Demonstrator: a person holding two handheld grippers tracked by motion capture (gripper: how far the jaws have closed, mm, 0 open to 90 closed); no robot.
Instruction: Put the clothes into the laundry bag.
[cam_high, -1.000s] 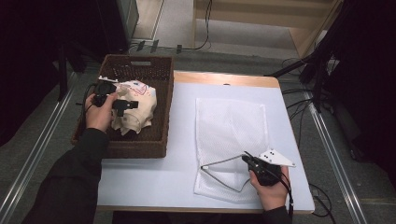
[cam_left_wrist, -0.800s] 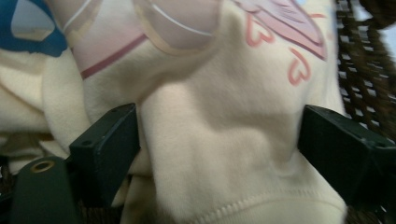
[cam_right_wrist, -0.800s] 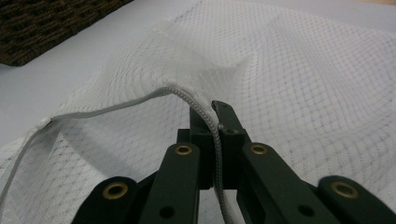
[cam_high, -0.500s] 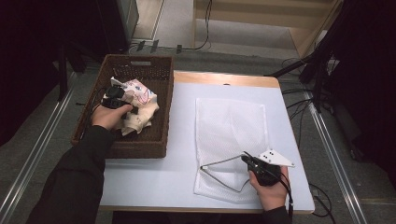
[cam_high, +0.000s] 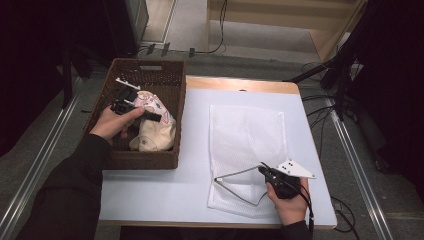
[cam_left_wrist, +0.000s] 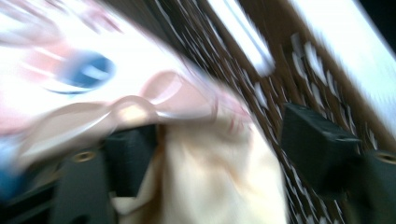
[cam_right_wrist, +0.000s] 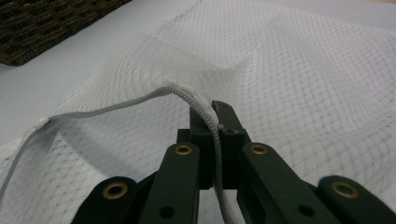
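Observation:
In a brown wicker basket (cam_high: 140, 162) lie a cream cloth (cam_high: 152, 137) and a pink-patterned cloth (cam_high: 150, 100). My left gripper (cam_high: 155, 117) reaches into that pile. Its jaws have just been opening; in the blurred left gripper view the cream cloth (cam_left_wrist: 210, 186) sits between them, and the patterned cloth (cam_left_wrist: 70, 70) drapes over one jaw. The other jaw stands apart from the fabric. My right gripper (cam_high: 261, 169) is shut on the zip edge of a white mesh bag (cam_high: 247, 135), lifting the mouth off the table. The corded hem (cam_right_wrist: 205, 109) runs between its closed jaws (cam_right_wrist: 215, 112).
The basket stands at the left edge of the white table (cam_high: 160, 195), and its corner (cam_right_wrist: 42, 23) appears in the right gripper view. The mesh bag lies flat on the right half. Cables and dark stands run along the floor beyond the right side.
The left hand has shifted a little inside the basket and the cloths have been pulled about, the patterned one now lying further back. The right hand and the mesh bag have not moved.

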